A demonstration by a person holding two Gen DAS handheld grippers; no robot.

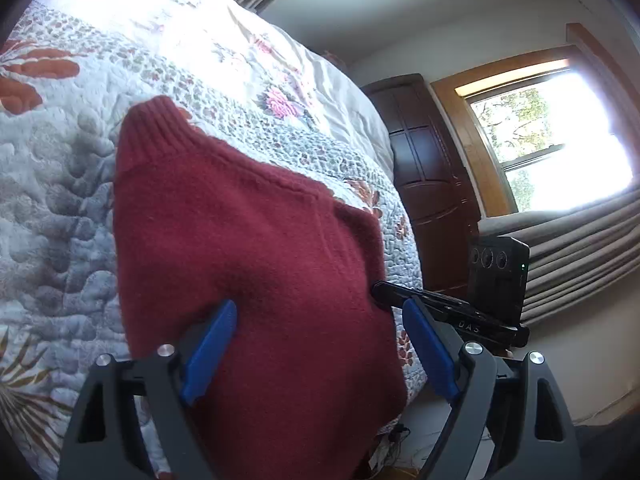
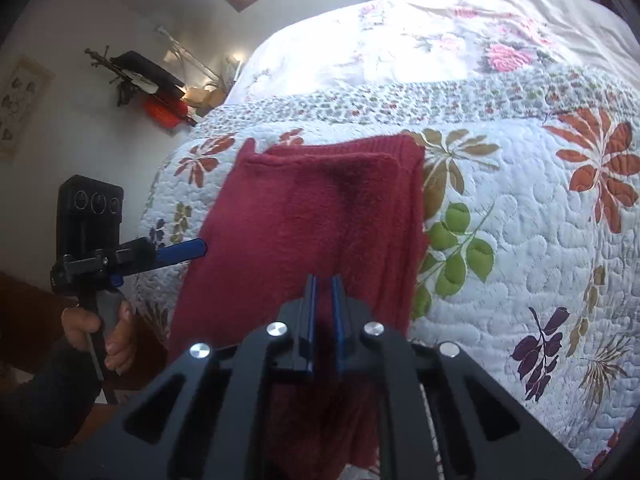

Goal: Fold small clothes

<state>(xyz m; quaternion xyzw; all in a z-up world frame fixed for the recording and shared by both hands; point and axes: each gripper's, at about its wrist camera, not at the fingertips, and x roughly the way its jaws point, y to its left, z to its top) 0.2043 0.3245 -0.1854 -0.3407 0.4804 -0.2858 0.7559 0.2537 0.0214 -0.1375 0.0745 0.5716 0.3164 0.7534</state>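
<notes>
A dark red knitted sweater [image 2: 316,216] is laid partly folded on the quilted bed [image 2: 520,220], close to the bed's near edge, with its near end hanging over that edge, presumably so both tools can reach it. The right tongs [image 2: 322,280] are clenched on the sweater's near portion, so the fabric is kept gripped for the fold. The left tongs [image 1: 316,312] are held spread wide over the cloth, nothing being grasped, seemingly readied for a second hold.

Two close wrist views along their jaws, from opposite sides, sharing the red sweater [image 1: 248,264] on the quilt [image 2: 520,240].
</notes>
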